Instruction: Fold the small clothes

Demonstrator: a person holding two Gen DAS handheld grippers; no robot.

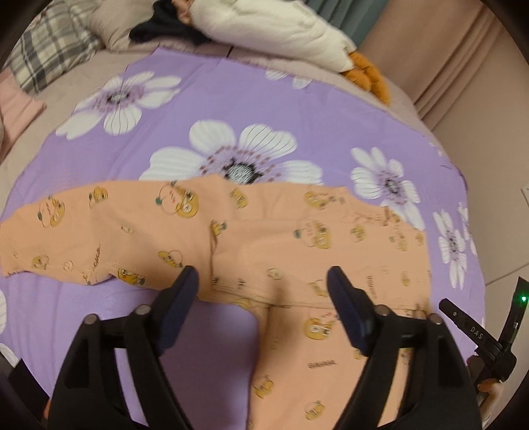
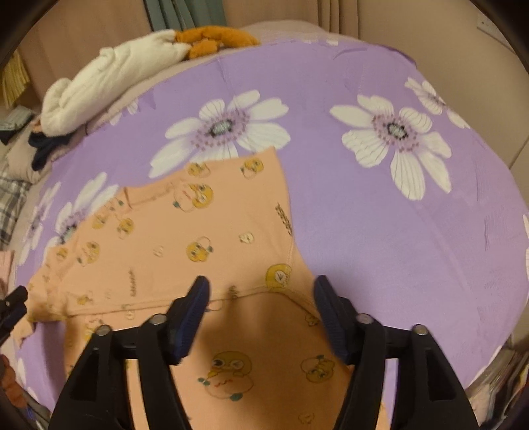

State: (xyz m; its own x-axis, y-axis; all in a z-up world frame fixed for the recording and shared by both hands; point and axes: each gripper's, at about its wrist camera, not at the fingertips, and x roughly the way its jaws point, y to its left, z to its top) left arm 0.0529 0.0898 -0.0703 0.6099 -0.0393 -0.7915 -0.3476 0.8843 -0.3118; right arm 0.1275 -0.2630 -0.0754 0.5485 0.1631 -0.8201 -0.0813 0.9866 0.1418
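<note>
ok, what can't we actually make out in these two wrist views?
- Peach garment: near end cut off by the bottom edge and the left gripper, left wrist view.
- Its printed words: too blurred to read, both views.
- Dark item beyond the purple sheet: partly behind the white pillow.

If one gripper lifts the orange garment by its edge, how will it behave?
The orange garment would probably droop and unfold, since it lies thin and flat with soft creases. It looks light. It may slide on the smooth purple sheet when pushed.

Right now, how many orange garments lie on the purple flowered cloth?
1: the orange garment lies spread on the purple cloth, below both open grippers. Others may be hidden outside the views.
</note>
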